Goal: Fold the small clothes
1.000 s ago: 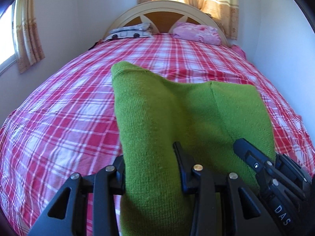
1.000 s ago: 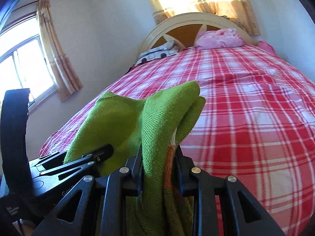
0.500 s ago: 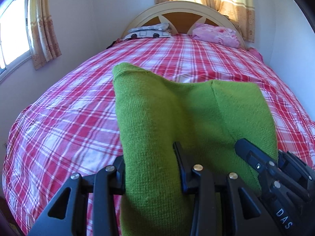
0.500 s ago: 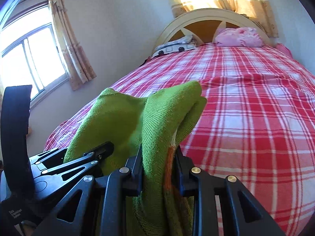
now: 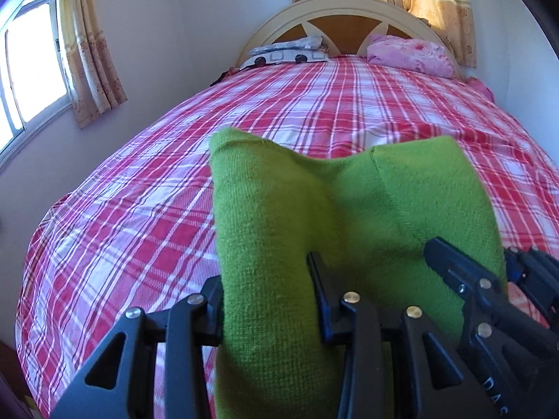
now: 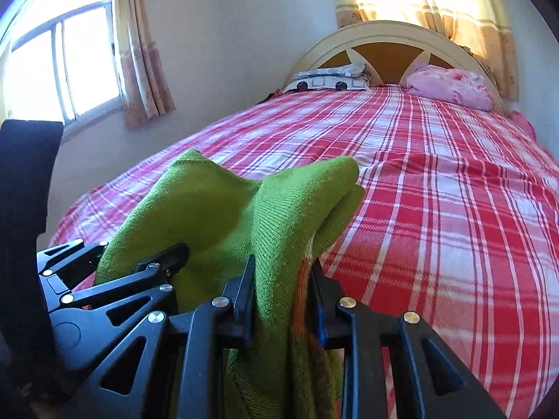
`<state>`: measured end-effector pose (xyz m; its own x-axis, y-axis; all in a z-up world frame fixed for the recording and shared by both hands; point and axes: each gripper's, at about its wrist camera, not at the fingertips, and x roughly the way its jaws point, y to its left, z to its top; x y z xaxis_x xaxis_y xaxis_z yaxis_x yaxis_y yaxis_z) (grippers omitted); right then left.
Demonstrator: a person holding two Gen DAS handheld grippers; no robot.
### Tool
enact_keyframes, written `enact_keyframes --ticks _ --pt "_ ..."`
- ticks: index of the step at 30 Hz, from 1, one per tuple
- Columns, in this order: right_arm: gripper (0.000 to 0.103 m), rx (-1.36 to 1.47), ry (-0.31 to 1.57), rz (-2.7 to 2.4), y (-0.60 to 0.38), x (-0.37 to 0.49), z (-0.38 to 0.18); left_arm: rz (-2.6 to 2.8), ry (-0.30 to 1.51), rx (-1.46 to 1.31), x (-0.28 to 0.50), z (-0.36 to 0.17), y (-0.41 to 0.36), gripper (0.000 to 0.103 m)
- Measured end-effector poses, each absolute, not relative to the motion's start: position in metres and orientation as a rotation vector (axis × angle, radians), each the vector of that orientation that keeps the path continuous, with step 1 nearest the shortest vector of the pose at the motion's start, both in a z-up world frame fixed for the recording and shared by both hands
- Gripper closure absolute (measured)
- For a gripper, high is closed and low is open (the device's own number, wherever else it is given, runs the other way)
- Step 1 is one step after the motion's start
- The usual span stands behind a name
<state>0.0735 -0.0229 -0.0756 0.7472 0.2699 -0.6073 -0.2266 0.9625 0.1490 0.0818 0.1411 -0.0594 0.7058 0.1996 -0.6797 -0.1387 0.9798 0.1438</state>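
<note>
One green knit garment (image 5: 279, 230), ribbed, thick, folded over itself, with an orange strip showing at its inner edge in the right wrist view. It is held up over the bed (image 5: 122, 216), gripped at two places. Two black grippers: left gripper (image 5: 269, 300) clamped on one bunched end, right gripper (image 6: 279, 293) clamped on the other, narrower fold. One red-and-white plaid sheet (image 6: 436, 209), smooth with slight creases. Two pillows at the arched cream headboard (image 5: 349, 7): one pink (image 5: 412, 56), one grey-patterned (image 5: 290, 52). Two curtained windows.
</note>
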Motion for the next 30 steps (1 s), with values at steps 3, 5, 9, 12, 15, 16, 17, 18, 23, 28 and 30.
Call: enact_keyframes --ticks 3,5,9,12,15,16,17,18,23,28,30 --pt "0.076 0.035 0.685 0.253 -0.02 0.092 -0.083 0.2 0.786 0.073 0.094 -0.066 0.146 0.063" --pt "0.076 0.022 0.703 0.238 -0.02 0.101 -0.091 0.213 0.797 0.064 0.099 -0.07 0.147 0.063" --pt "0.076 0.089 0.775 0.235 -0.031 0.12 -0.105 0.216 0.814 0.033 0.104 -0.075 0.151 0.061" --pt "0.074 0.083 0.814 0.232 -0.031 0.126 -0.11 0.22 0.824 0.017 0.105 -0.077 0.153 0.058" --pt "0.069 0.091 0.836 0.235 -0.033 0.128 -0.113 0.218 0.842 -0.011 0.106 -0.079 0.158 0.05" --pt "0.067 0.1 0.851 0.238 -0.034 0.13 -0.114 0.21 0.855 -0.023 0.106 -0.078 0.161 0.045" --pt "0.059 0.12 0.868 0.239 -0.037 0.131 -0.116 0.205 0.865 -0.027 0.106 -0.076 0.163 0.038" --pt "0.048 0.153 0.899 0.245 -0.043 0.133 -0.117 0.195 0.872 -0.035 0.104 -0.074 0.166 0.035" --pt "0.041 0.325 0.914 0.306 -0.081 0.11 -0.11 0.073 0.835 -0.153 0.059 -0.061 0.188 0.018" --pt "0.03 0.36 0.83 0.345 -0.097 0.055 -0.099 -0.012 0.778 -0.248 0.015 -0.066 0.194 0.018" --pt "0.03 0.36 0.844 0.372 -0.095 0.045 -0.102 -0.018 0.801 -0.248 0.009 -0.075 0.189 0.018"
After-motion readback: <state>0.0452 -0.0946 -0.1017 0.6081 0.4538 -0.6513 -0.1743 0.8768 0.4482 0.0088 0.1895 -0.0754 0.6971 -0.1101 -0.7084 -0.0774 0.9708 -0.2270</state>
